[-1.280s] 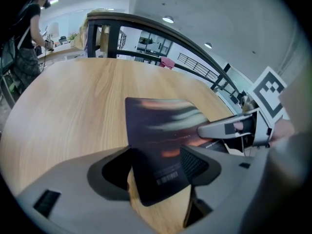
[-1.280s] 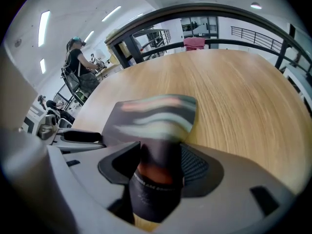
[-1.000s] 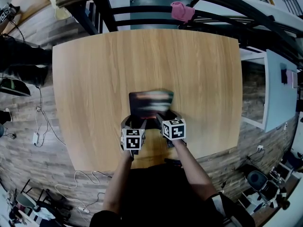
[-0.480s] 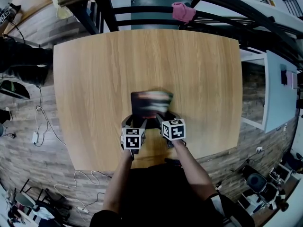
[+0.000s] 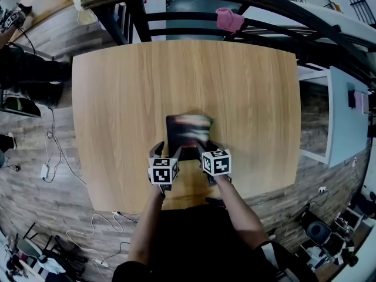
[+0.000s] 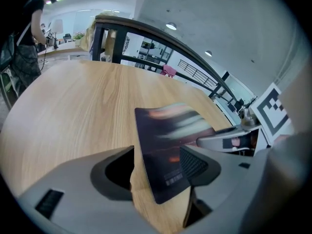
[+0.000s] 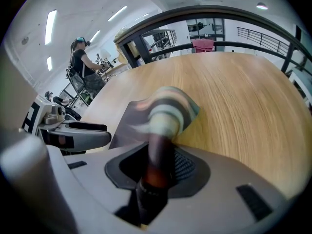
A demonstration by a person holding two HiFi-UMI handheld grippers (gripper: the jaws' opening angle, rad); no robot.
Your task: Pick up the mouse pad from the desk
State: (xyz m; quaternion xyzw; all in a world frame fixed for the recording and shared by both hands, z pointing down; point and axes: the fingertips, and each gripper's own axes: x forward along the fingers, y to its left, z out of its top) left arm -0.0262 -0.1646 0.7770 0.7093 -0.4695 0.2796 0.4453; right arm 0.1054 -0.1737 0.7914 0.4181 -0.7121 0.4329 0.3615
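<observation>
Now mouse pad (image 5: 187, 135) lies btwn wide L tongs (image 6: 156, 156); R tongs (image 7: 160, 158), just closing, seemingly pinch it.

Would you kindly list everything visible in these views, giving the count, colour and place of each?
mouse pad: one, dark with pale and orange streaks, near side of the desk, near edge between both tools
desk: one, light wood, centre
railing: one, dark, beyond the desk
cloth: one, pink, draped on the railing
bystander: one, dark clothes, far background
forearms: two, bare, bottom of the head view
left tool: one, grey with marker cube, jaws apart around the pad's corner
right tool: one, grey with marker cube, jaws have just been closing and now pinch the pad's bent edge
</observation>
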